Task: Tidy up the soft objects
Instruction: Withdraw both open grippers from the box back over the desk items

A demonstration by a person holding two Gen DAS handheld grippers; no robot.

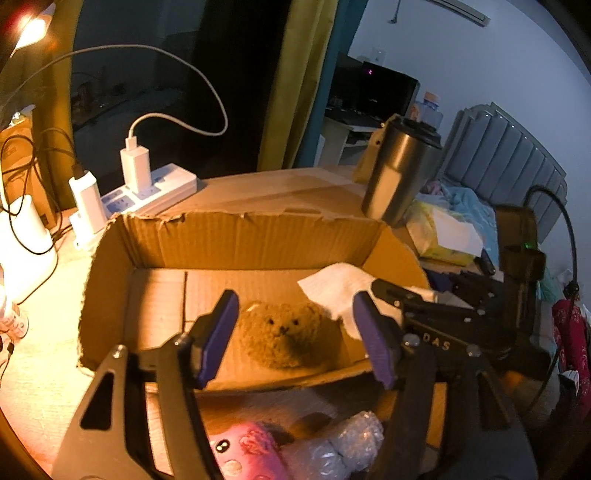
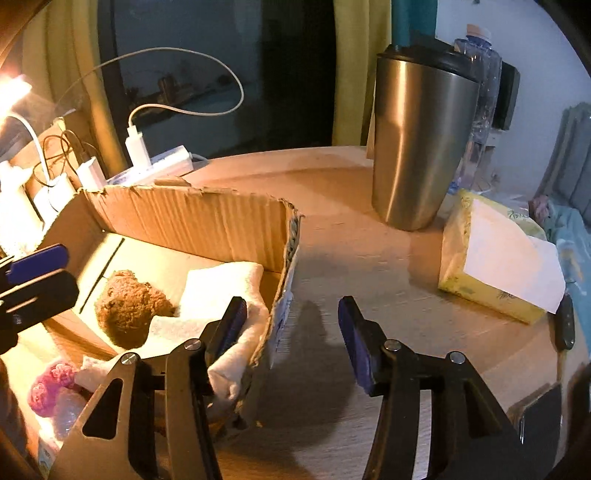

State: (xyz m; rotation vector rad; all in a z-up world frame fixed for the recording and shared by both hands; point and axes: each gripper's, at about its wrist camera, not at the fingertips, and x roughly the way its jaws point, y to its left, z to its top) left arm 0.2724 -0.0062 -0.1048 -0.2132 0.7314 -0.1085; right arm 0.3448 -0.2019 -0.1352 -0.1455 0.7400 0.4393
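A brown plush bear [image 1: 282, 334] lies in an open cardboard box [image 1: 243, 236] with a white cloth [image 1: 338, 290] beside it. My left gripper [image 1: 295, 338] is open and empty just above the box's near wall, the bear between and beyond its purple pads. A pink plush toy [image 1: 245, 448] and bubble wrap [image 1: 343, 445] lie on the table in front of the box. In the right wrist view the bear [image 2: 127, 308] and cloth [image 2: 221, 291] lie in the box [image 2: 207, 218]. My right gripper [image 2: 291, 332] is open and empty at the box's right wall, over the table.
A steel tumbler [image 2: 421, 140] stands at the back right, with a water bottle [image 2: 480, 92] behind it. A yellow tissue pack [image 2: 495, 258] lies to the right. A power strip with chargers and cables [image 1: 147, 188] sits behind the box. A lamp [image 1: 31, 29] shines at top left.
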